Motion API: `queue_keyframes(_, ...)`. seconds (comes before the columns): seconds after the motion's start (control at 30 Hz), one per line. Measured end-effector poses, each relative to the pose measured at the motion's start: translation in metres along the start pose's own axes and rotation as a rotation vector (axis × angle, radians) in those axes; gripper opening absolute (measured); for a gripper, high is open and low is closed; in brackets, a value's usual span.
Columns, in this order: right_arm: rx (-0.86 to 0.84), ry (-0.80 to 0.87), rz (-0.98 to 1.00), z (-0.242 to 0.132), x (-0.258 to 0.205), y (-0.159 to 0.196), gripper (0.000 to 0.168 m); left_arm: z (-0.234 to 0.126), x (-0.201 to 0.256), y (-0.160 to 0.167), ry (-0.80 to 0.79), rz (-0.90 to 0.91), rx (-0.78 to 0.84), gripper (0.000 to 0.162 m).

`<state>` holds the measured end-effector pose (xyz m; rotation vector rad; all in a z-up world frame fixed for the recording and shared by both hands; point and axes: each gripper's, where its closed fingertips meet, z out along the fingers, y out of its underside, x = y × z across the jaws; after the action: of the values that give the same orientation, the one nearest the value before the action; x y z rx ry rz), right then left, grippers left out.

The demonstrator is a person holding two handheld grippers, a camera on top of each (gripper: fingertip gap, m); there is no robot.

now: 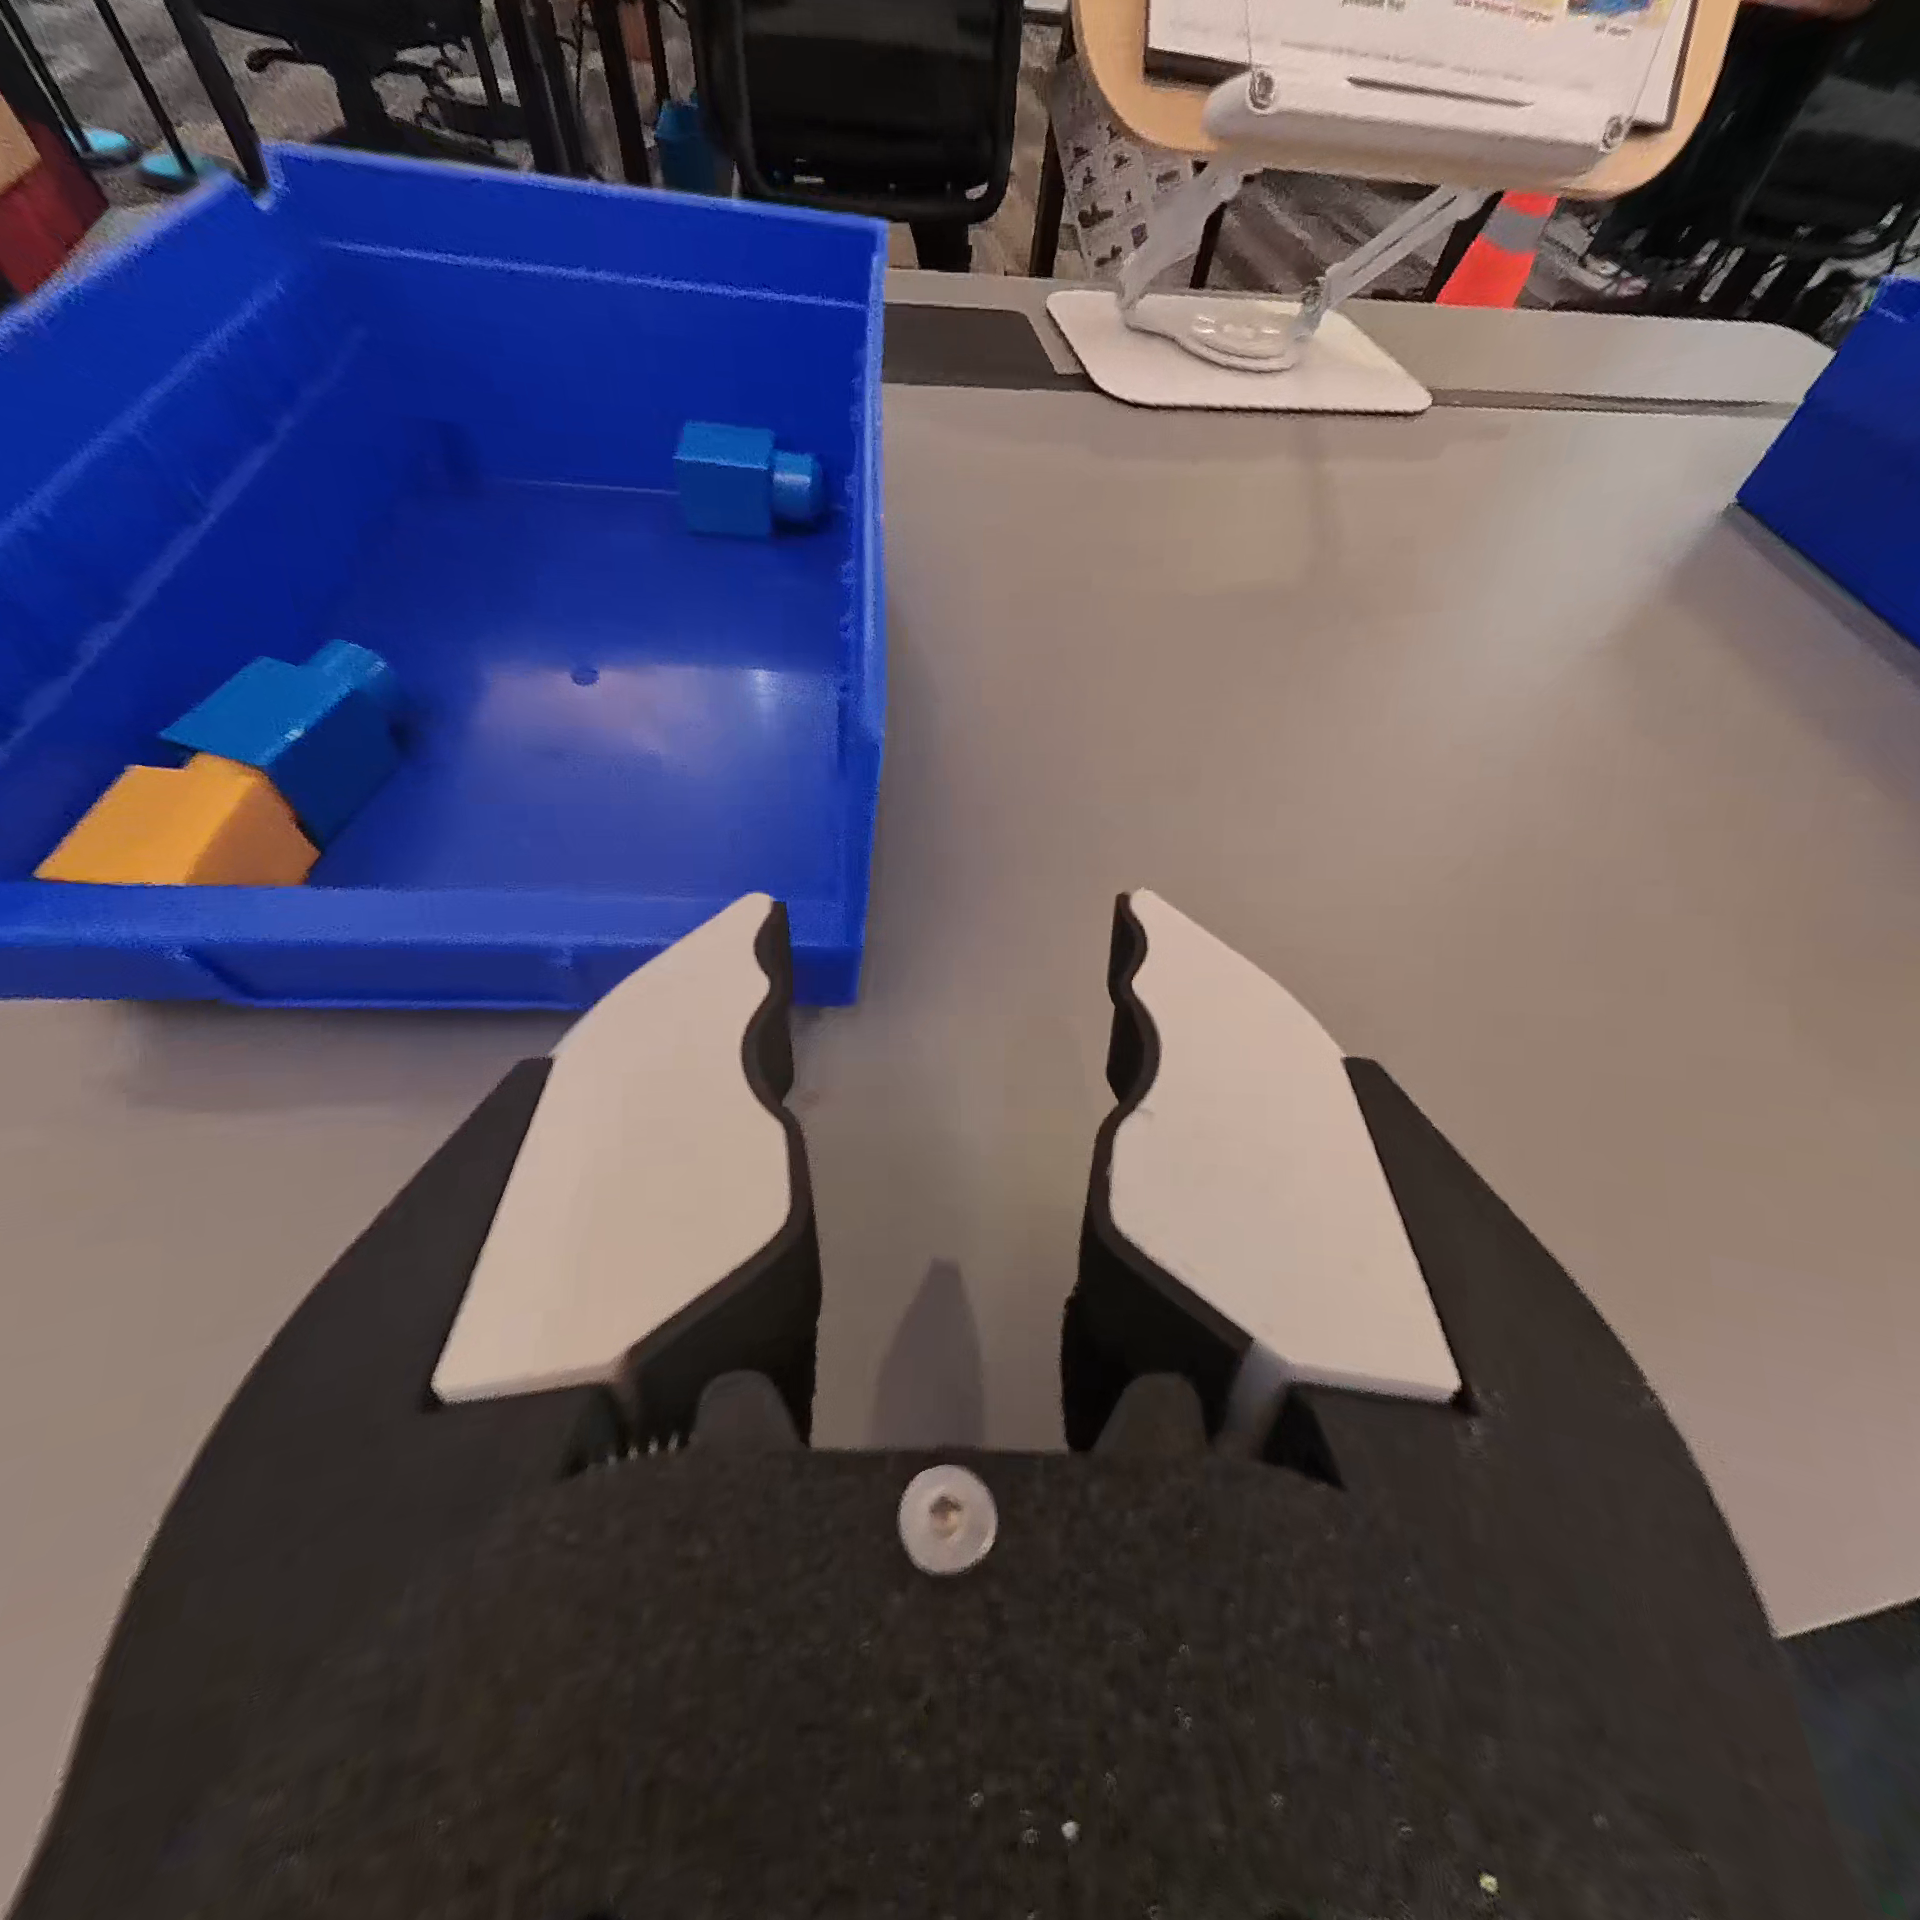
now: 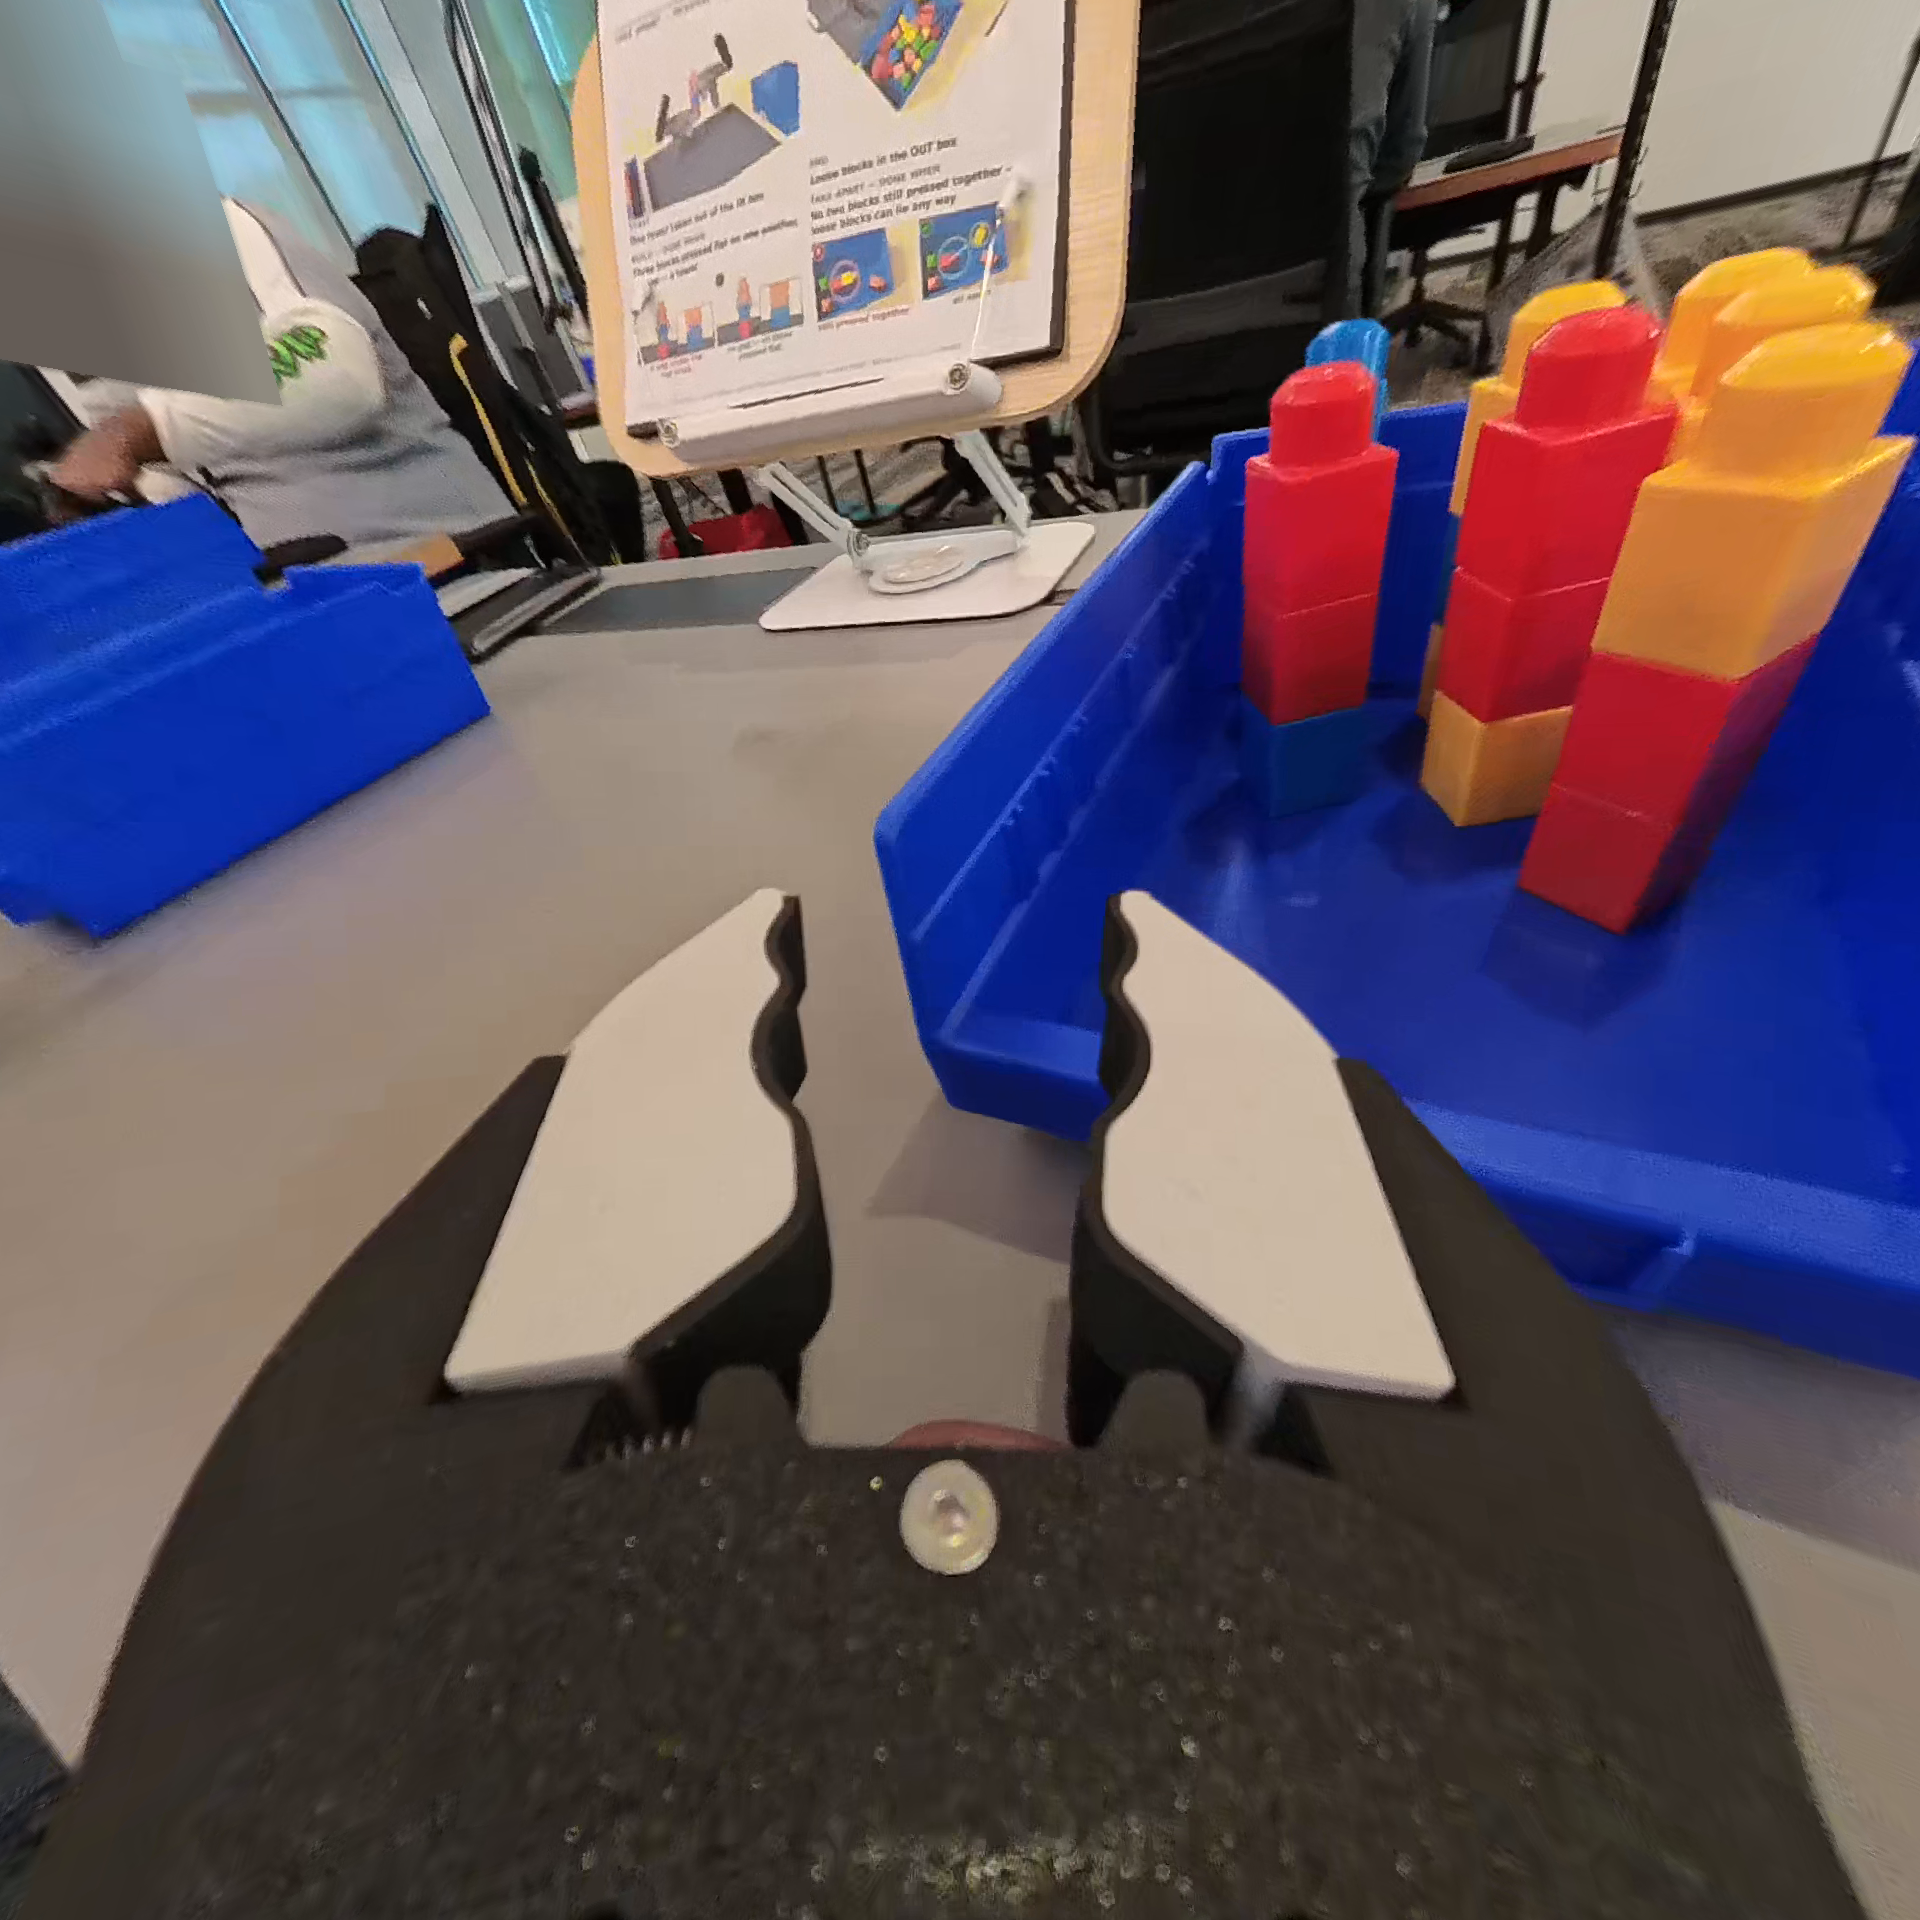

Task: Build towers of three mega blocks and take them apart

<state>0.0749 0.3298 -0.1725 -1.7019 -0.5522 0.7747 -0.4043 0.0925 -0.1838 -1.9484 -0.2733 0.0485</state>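
The left gripper (image 1: 948, 914) is held above the grey table (image 1: 1299, 779) with its jaws spread apart and nothing between them; its left fingertip overlaps the near right corner of the left blue bin (image 1: 520, 956). In that bin, a single blue block (image 1: 732, 480) is seen lying on its side near the far right wall, and a blue block (image 1: 312, 727) joined to an orange block (image 1: 177, 826) lies toppled in the near left corner.

The right gripper (image 2: 951, 914) is likewise held with jaws apart and empty, just at the near left corner of the right blue bin (image 2: 1039, 790). Several upright towers are standing in that bin: a red-red-blue tower (image 2: 1314, 592) at the left, a red-and-orange tower (image 2: 1527, 623) behind, and an orange-topped red tower (image 2: 1704, 665) nearest. More orange blocks are seen behind them. A stand holding an instruction sheet (image 2: 831, 218) is placed at the table's far edge.
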Motion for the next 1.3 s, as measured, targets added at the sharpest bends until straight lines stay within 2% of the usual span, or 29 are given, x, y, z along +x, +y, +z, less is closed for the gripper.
queue_keyframes(0.1,-0.008,-0.045,0.020,0.004,-0.010,0.004,0.054,-0.007,-0.008,-0.011,0.018,0.010,-0.017,0.057)
queue_keyframes(0.2,-0.029,-0.056,-0.046,0.009,-0.017,0.007,0.054,-0.011,-0.016,-0.028,0.057,0.009,-0.016,0.055)
queue_keyframes(0.3,-0.048,-0.070,-0.093,0.013,-0.024,0.011,0.054,-0.002,-0.019,-0.041,0.186,0.021,-0.124,0.059)
queue_keyframes(0.37,-0.048,-0.086,-0.095,0.014,-0.028,0.012,0.054,0.014,-0.029,-0.053,0.230,0.128,-0.200,0.059)
queue_keyframes(0.43,-0.050,-0.098,-0.089,0.015,-0.031,0.012,0.054,0.043,-0.053,-0.067,0.199,0.302,-0.234,0.058)
queue_keyframes(0.5,-0.050,-0.104,-0.076,0.015,-0.032,0.012,0.053,0.085,-0.073,-0.077,0.207,0.360,-0.283,0.062)
queue_keyframes(0.57,-0.047,-0.109,-0.057,0.015,-0.034,0.011,0.052,0.132,-0.086,-0.081,0.250,0.305,-0.332,0.064)
queue_keyframes(0.7,-0.030,-0.109,-0.035,0.013,-0.039,0.008,0.051,0.215,-0.104,-0.065,0.279,0.238,-0.469,0.072)
queue_keyframes(0.83,-0.042,-0.101,-0.066,0.016,-0.044,0.010,0.050,0.257,-0.098,-0.058,0.330,0.160,-0.491,0.079)
queue_keyframes(0.93,-0.059,-0.107,-0.085,0.020,-0.048,0.014,0.050,0.270,-0.092,-0.054,0.364,0.139,-0.501,0.079)
queue_keyframes(1.0,-0.072,-0.121,-0.088,0.023,-0.052,0.017,0.050,0.273,-0.089,-0.048,0.381,0.144,-0.522,0.065)
queue_keyframes(1.03,-0.077,-0.129,-0.089,0.025,-0.054,0.019,0.050,0.273,-0.085,-0.044,0.406,0.142,-0.530,0.051)
queue_keyframes(1.1,-0.083,-0.142,-0.092,0.027,-0.057,0.020,0.049,0.271,-0.083,-0.044,0.414,0.118,-0.526,0.043)
queue_keyframes(1.2,-0.085,-0.152,-0.099,0.027,-0.061,0.020,0.049,0.264,-0.095,-0.048,0.357,0.092,-0.505,0.035)
queue_keyframes(1.3,-0.089,-0.161,-0.110,0.027,-0.064,0.021,0.049,0.242,-0.102,-0.066,0.368,0.017,-0.432,0.035)
